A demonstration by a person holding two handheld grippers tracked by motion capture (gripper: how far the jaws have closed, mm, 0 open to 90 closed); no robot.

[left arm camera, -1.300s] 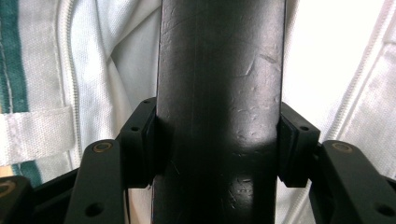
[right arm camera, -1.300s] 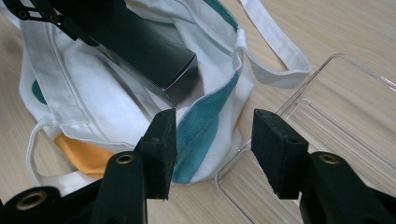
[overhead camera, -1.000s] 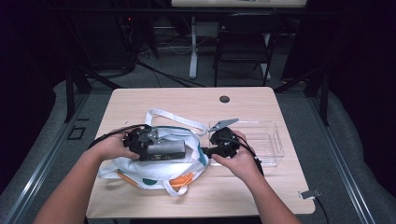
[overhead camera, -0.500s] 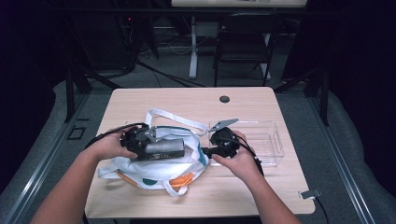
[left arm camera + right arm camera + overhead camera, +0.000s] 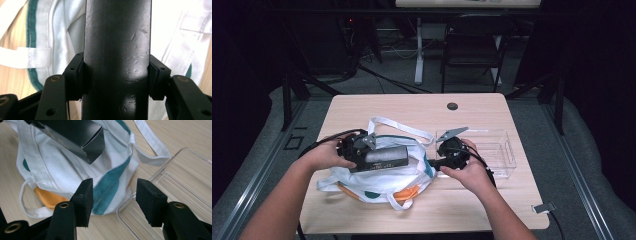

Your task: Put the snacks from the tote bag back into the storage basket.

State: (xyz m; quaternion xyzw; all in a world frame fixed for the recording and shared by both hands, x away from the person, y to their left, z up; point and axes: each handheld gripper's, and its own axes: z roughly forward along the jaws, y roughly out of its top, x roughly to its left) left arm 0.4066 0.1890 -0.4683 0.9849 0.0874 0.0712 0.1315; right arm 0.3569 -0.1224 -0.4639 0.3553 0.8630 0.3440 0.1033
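Observation:
A long black box [image 5: 384, 157] hangs level over a white tote bag [image 5: 377, 182] with teal trim and orange patches. My left gripper [image 5: 371, 156] is shut on the box's left end; in the left gripper view both pads [image 5: 78, 75] press its sides [image 5: 117, 50]. My right gripper [image 5: 433, 162] sits at the bag's right rim. Its jaws [image 5: 113, 197] stand open and have just been opening a little, with nothing between them. Beyond them lie the bag's teal edge [image 5: 110, 187] and the box's free end [image 5: 82, 137].
A clear plastic tray [image 5: 499, 150] rests on the wooden table [image 5: 412, 107] right of the bag, its corner [image 5: 180, 182] just beyond my right jaws. A bag strap [image 5: 397, 126] loops toward the back. A chair [image 5: 472, 50] stands beyond the table.
The box and left gripper have shifted slightly over the bag. The right hand stays in place.

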